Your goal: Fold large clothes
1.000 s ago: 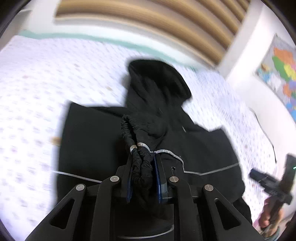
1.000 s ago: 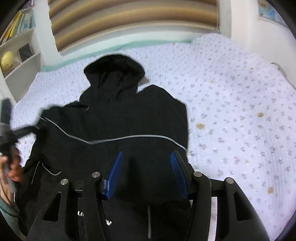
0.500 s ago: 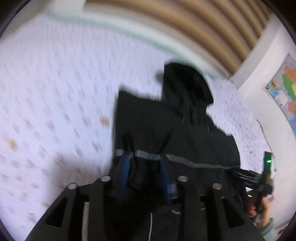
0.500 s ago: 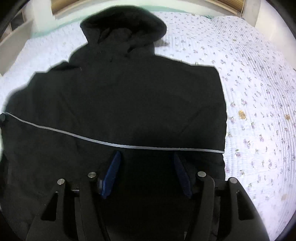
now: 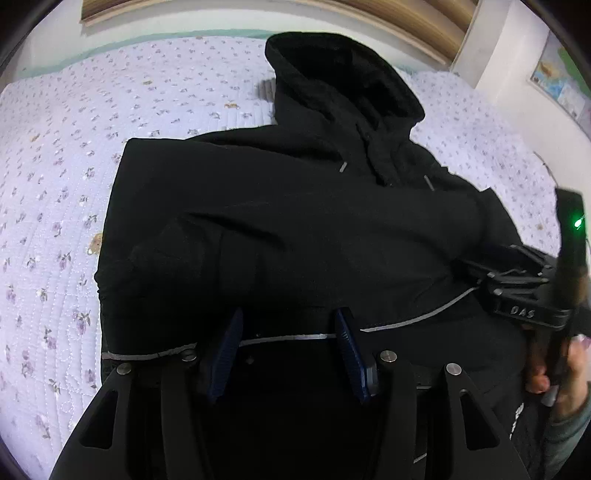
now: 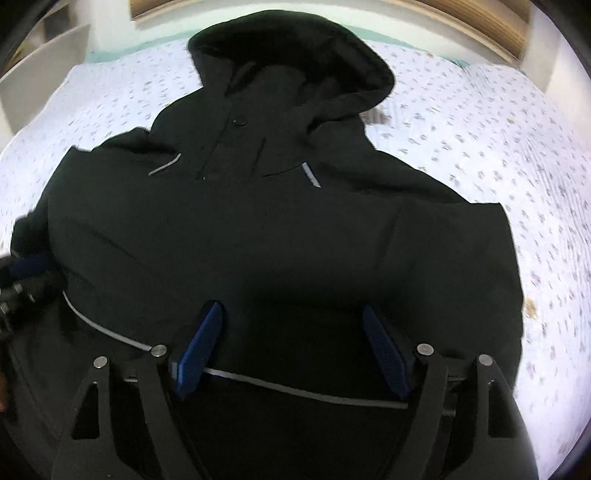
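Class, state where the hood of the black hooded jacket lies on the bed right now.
In both wrist views the hood lies at the jacket's far end on the floral quilt, toward the wooden headboard.

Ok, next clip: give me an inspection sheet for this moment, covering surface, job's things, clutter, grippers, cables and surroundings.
Surface: bed with a floral quilted cover.
Job's things: black hooded jacket lying flat, hood toward the headboard, sleeves folded over the body, grey stripe across it.
Clutter: nothing seen.
Grippers: left gripper and right gripper both have jaws apart after just opening, over the jacket near the stripe, nothing pinched.
Cables: thin dark cord on the bed's far right edge.
Surroundings: wooden slatted headboard, wall map, white shelves.
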Tool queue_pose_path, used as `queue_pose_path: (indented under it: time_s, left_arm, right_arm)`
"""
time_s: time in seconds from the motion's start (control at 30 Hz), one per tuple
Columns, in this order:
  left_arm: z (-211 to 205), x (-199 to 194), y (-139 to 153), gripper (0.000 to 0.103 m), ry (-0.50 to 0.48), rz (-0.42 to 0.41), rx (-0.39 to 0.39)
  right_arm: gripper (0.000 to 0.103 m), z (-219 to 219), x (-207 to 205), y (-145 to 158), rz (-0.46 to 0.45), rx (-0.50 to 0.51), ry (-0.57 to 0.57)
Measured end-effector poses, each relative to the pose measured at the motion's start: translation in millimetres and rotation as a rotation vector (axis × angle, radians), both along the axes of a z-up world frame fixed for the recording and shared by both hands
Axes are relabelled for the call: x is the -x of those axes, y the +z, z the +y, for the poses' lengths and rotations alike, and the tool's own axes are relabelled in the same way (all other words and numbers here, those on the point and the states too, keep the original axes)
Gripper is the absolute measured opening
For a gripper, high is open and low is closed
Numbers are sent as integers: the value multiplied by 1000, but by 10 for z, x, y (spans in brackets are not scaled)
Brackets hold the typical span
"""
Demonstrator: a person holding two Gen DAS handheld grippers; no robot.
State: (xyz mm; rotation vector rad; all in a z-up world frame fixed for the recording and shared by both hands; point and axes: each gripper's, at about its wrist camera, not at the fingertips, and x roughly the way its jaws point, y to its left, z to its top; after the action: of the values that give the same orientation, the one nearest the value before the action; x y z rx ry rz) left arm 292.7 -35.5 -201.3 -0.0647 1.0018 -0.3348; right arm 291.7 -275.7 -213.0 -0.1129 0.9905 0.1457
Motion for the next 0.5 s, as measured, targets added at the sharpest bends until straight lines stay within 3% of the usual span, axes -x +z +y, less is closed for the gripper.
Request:
queue_pose_path:
  time_s: [0.17, 0.33, 0.4, 0.5]
  left_arm:
    - [-59, 57, -27, 53, -6, -30, -48]
    - [-64, -93, 53, 53, -4, 68, -41]
    - [-46, -96, 235, 53, -18, 112, -31]
    - [18, -103, 668, 53, -33, 101, -10]
  right_arm:
    - [82, 29, 113, -53, -71, -16, 16]
    - [82, 23, -54, 60, 78, -30, 16]
    - [82, -24, -93, 194, 159, -51, 17]
    - [81, -177, -133, 585, 173, -102, -6]
